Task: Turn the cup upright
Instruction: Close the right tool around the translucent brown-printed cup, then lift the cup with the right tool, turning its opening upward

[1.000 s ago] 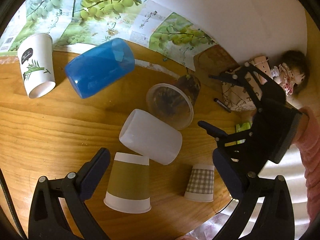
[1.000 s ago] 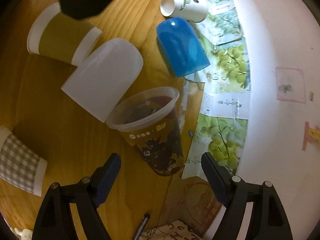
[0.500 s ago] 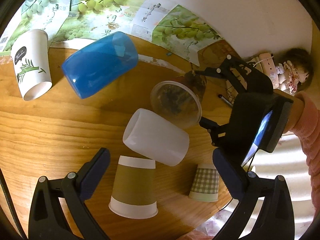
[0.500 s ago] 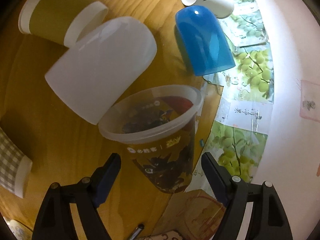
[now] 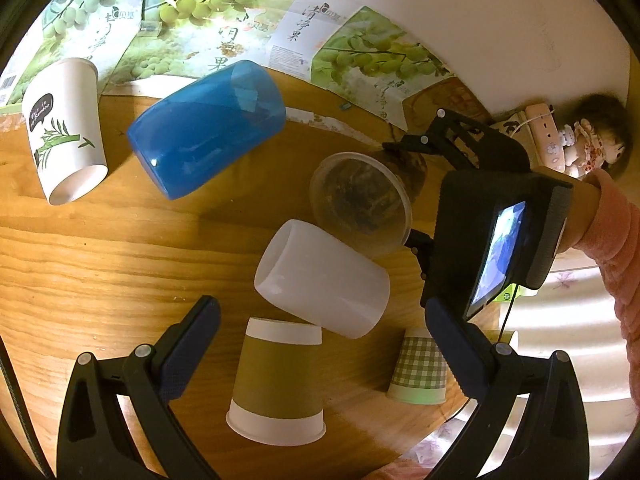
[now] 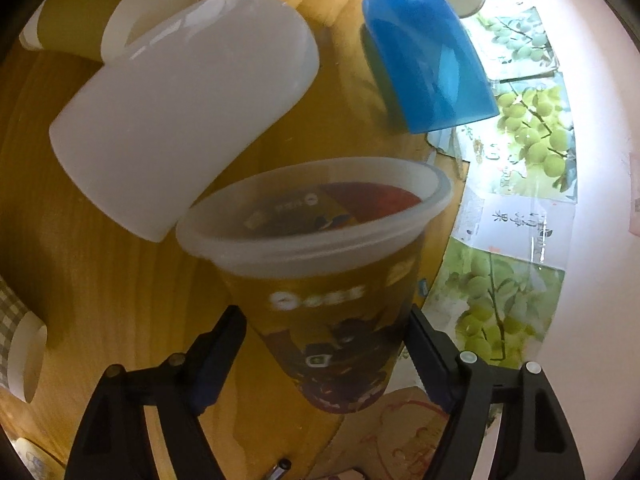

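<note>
A clear plastic cup with a dark printed sleeve lies on its side on the wooden table, mouth toward the white cup. My right gripper is open, its fingers on either side of the cup's narrow lower body, not closed on it. The same cup shows in the left wrist view with the right gripper around it. My left gripper is open and empty above a brown-banded paper cup that stands upside down.
A white plastic cup and a blue cup lie on their sides. A bamboo-print paper cup lies at far left; a checked paper cup stands upside down. Grape-print cardboard lines the wall.
My right gripper has moved forward, so the printed cup now sits between its fingers. The left gripper has shifted slightly; the cups have not moved.
</note>
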Motion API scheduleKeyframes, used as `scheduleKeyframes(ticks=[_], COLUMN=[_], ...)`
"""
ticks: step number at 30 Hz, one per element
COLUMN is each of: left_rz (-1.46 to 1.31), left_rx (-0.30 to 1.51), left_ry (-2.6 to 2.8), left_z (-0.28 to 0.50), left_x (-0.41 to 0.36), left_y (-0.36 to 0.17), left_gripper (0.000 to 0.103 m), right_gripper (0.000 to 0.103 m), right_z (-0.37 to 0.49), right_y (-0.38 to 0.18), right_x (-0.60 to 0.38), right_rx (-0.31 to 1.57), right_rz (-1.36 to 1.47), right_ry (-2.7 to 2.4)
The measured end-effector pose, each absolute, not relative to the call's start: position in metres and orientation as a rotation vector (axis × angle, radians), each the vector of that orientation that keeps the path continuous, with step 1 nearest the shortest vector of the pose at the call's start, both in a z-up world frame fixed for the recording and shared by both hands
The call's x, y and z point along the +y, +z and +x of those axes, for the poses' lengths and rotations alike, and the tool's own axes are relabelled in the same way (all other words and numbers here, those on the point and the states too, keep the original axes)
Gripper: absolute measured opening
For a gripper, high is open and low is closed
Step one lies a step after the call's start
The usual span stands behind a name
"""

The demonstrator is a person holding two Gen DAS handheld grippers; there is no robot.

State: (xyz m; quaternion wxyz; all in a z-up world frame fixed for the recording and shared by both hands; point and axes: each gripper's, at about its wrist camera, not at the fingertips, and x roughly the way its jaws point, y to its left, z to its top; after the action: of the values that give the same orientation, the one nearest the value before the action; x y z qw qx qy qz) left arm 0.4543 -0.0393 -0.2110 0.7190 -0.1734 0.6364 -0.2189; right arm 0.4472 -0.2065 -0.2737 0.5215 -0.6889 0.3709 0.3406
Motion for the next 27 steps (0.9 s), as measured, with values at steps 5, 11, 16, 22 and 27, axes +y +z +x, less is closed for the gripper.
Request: scheduleKeyframes(ticks=[5,11,16,22,27], left_rz=[-0.385,-0.377,-0.365,-0.356,-0.353], left_rx=[1.407,1.406,1.404,1.396,1.387], left_ry=[-0.477,-0.475,-0.487,-0.494,-0.504], left_z=[0.455,0.456,0.455,0.452,0.448], left_x=[-0.039,-0.039,-0.041,-0.044,-0.045], left_y=[-0.213,-0.213,-0.212,-0.209,-0.205], left_gripper=[0.102,0.102,0.102,0.102,0.102], right_gripper=[0.069,0.068,0.068,0.067,0.067], right_z=[0.452,0.457,0.458,0.457,0.455], right_y=[-0.278,-0.279,-0.277,-0.276,-0.273], right_x=[-0.207,-0.206,-0.207,-0.216,-0.221], right_rx=[0.921,0.927,0.933,0.996,1.010], right_rz=[-1.631,-1.621,-1.614,-1.558,-1.518], right_ry=[0.827,0.828,0.804,0.746,0.687])
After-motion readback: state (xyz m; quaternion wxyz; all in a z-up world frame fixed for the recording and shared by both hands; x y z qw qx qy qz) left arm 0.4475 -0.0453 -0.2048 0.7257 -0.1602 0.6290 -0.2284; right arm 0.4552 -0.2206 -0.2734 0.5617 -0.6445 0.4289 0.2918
